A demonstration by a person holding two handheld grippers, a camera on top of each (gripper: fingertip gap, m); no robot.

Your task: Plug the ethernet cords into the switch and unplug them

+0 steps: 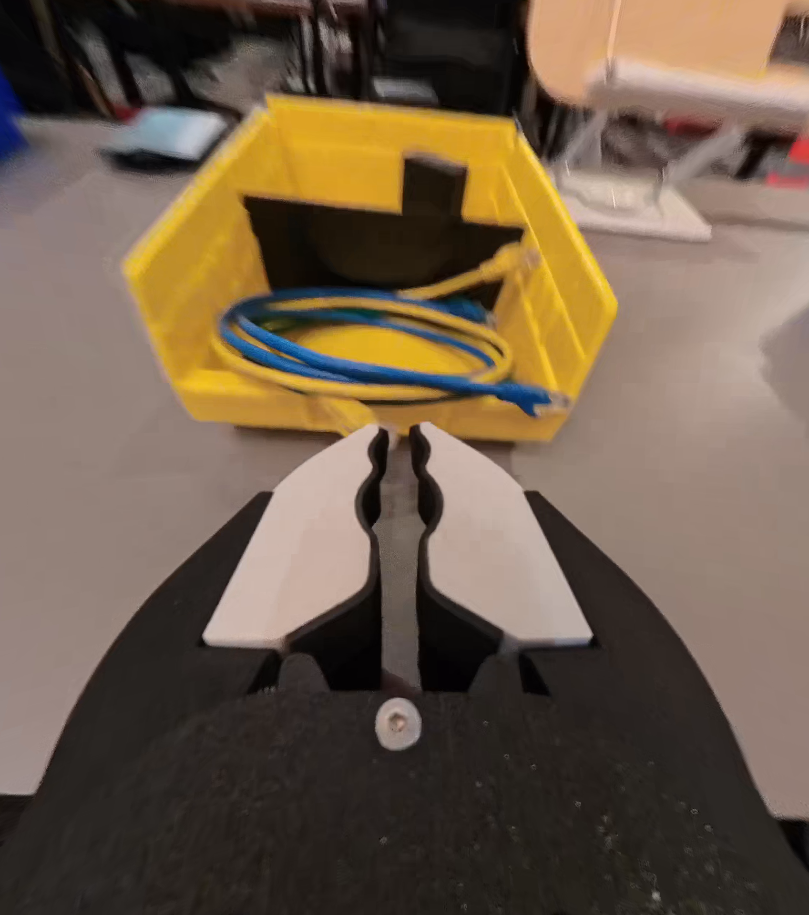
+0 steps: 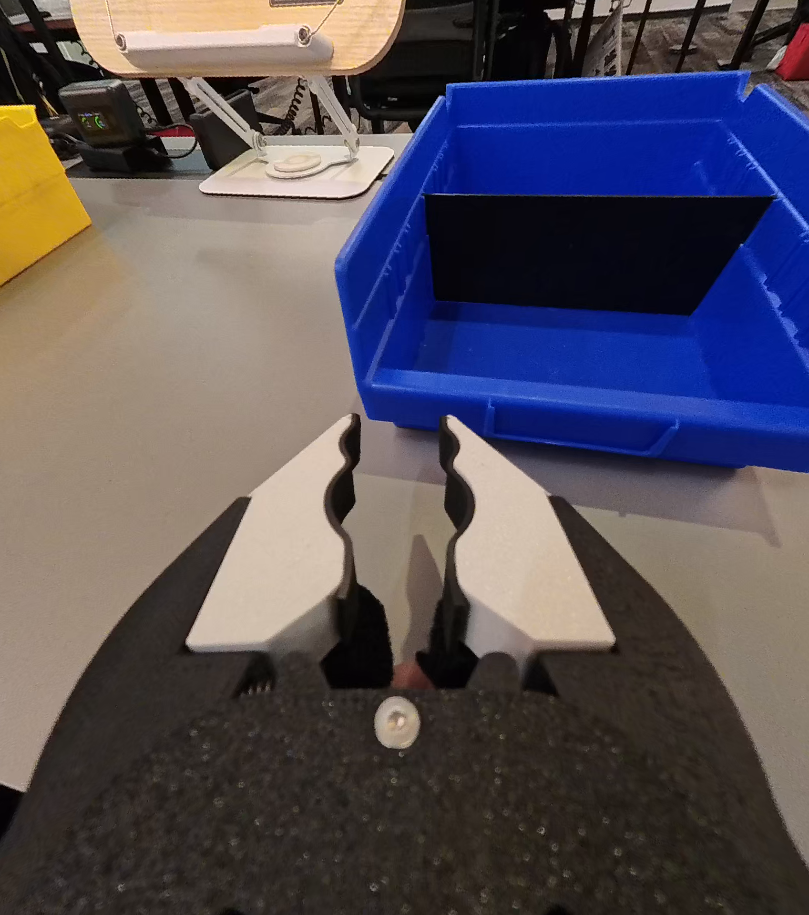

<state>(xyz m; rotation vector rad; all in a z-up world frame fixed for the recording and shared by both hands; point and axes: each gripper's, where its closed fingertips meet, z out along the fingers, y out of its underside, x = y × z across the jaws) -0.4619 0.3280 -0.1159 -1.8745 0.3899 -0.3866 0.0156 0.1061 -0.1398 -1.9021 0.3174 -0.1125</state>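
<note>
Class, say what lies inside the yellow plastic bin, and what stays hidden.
Coiled blue cords and yellow cords lie before a black divider in the yellow plastic bin. The space behind the divider is hidden.

coiled blue and yellow ethernet cords (image 1: pixel 362 346) lie loose inside the yellow plastic bin (image 1: pixel 184 297), frame centre, plugs unconnected.
</note>
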